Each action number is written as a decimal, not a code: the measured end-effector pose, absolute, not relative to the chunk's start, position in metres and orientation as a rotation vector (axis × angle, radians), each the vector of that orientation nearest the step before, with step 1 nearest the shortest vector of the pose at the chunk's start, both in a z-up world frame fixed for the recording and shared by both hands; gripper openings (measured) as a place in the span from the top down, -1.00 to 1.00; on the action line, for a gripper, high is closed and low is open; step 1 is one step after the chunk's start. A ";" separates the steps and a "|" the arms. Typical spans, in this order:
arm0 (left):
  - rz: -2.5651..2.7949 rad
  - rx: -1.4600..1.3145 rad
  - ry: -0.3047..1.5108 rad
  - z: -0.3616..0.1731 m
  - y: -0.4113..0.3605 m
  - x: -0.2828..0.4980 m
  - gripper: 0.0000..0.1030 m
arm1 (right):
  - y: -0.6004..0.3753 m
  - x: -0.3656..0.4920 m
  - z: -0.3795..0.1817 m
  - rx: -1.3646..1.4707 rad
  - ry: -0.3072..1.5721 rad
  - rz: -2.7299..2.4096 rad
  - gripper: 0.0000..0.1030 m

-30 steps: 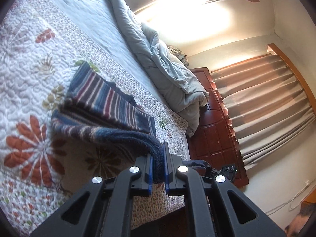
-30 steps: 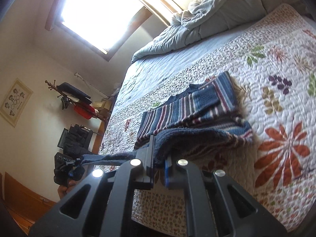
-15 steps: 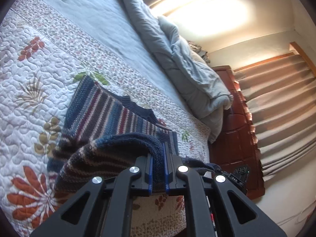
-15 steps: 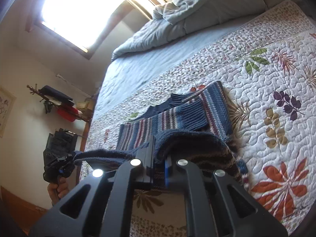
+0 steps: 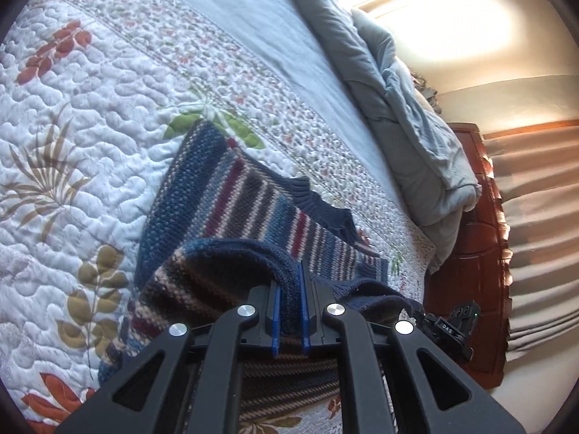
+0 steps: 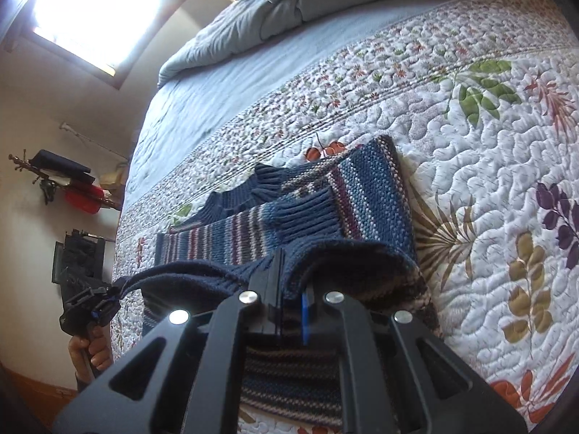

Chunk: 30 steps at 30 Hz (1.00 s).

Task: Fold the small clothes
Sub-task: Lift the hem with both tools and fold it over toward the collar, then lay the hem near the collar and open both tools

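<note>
A small blue, maroon and cream striped knit sweater lies on the floral quilt; it also shows in the right wrist view. My left gripper is shut on the sweater's dark ribbed hem, lifted and carried over the lower layer. My right gripper is shut on the same hem further along. The hem sags between the two grippers. The left gripper shows in the right wrist view and the right gripper in the left wrist view.
A rumpled grey duvet lies at the head of the bed. A wooden nightstand and curtains stand beside it. A bright window and a coat rack are on the other side.
Both grippers have carried the hem forward over the sweater toward its collar, and the folded-over part now covers more of the lower layer.
</note>
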State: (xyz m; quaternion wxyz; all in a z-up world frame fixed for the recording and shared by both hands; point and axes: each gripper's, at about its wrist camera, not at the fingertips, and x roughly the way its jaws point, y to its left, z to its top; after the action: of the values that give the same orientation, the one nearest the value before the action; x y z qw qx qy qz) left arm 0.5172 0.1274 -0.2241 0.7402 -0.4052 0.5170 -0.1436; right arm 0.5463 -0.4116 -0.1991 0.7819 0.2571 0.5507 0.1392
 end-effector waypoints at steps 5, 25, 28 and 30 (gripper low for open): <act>-0.304 -0.871 1.165 -0.239 0.124 0.527 0.84 | -0.411 0.557 -0.223 0.569 1.220 0.296 0.88; -0.348 -0.594 1.079 -0.211 0.125 0.547 0.03 | -0.423 0.578 -0.205 0.495 1.200 0.445 -0.09; -0.331 -0.512 1.125 -0.226 0.121 0.562 0.01 | -0.422 0.583 -0.215 0.486 1.217 0.447 -0.10; -0.343 -0.545 1.166 -0.241 0.122 0.574 0.01 | -0.424 0.587 -0.224 0.506 1.229 0.445 -0.11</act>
State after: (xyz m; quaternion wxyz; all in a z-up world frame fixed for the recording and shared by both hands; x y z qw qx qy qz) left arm 0.5737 0.1218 -0.2406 0.7862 -0.2527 0.5410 -0.1593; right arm 0.5868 -0.4239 -0.2239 0.7643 0.2327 0.5655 0.2047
